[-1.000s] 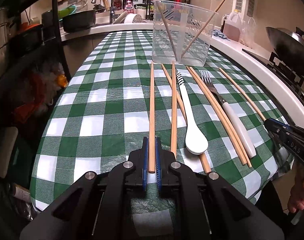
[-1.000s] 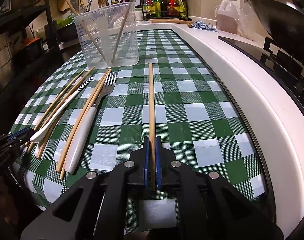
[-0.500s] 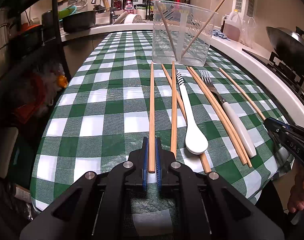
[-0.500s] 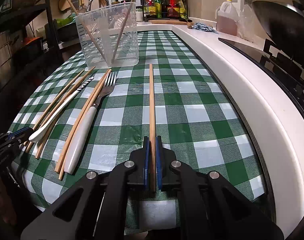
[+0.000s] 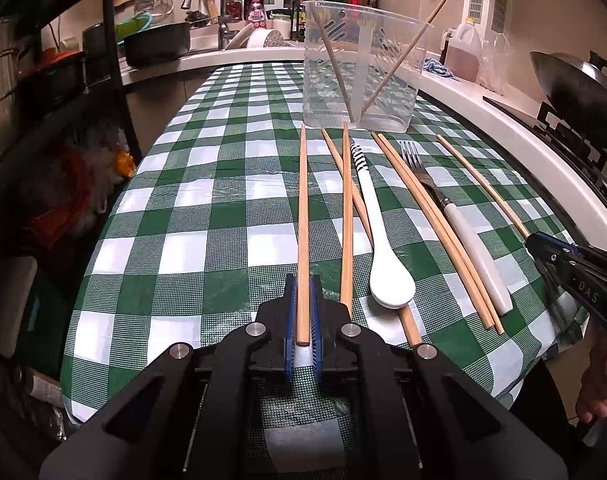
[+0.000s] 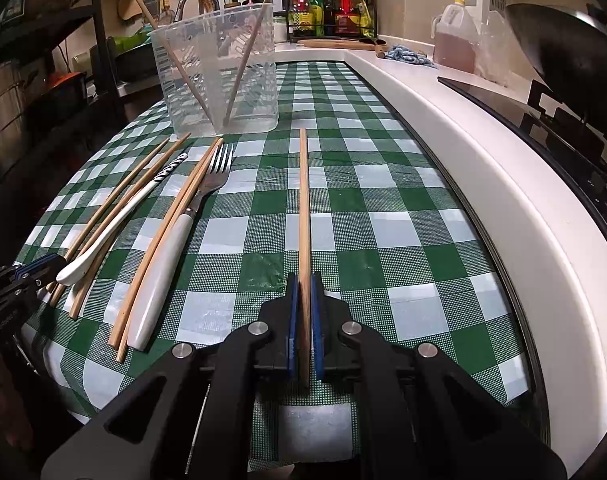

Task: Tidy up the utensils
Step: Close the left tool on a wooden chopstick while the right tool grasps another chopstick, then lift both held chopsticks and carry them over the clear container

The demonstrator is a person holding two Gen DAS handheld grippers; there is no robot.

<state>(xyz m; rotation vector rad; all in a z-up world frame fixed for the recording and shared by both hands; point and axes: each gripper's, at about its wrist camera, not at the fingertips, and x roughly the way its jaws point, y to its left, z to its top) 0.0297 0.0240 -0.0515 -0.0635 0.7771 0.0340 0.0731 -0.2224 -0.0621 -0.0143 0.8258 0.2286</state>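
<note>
A table (image 5: 231, 184) under a green-and-white check cloth carries everything. At its far end stands a clear bin (image 5: 359, 68), upright, with two chopsticks (image 5: 403, 48) leaning crossed inside it, tips down.

Both grippers are clamped on a chopstick. The left gripper (image 5: 302, 312) pinches the near end of the left chopstick (image 5: 302, 208), whose long axis runs straight away from the camera toward the bin, far tip just short of its base. The right gripper (image 6: 303, 320) pinches the near end of the right chopstick (image 6: 303, 200), which likewise points away along the cloth, well apart from the other utensils and nearer the white counter (image 6: 483, 168).

Between the two held sticks lie one white fork (image 5: 455, 228), tines toward the bin, and one white spoon (image 5: 383, 248), bowl toward the near edge and striped handle toward the bin. Four loose chopsticks lie lengthwise with them: two crossing beside the spoon (image 5: 346, 216), and two touching side by side (image 5: 431, 232) just left of the fork. That makes eight chopsticks in all, counting the two in the bin.
</note>
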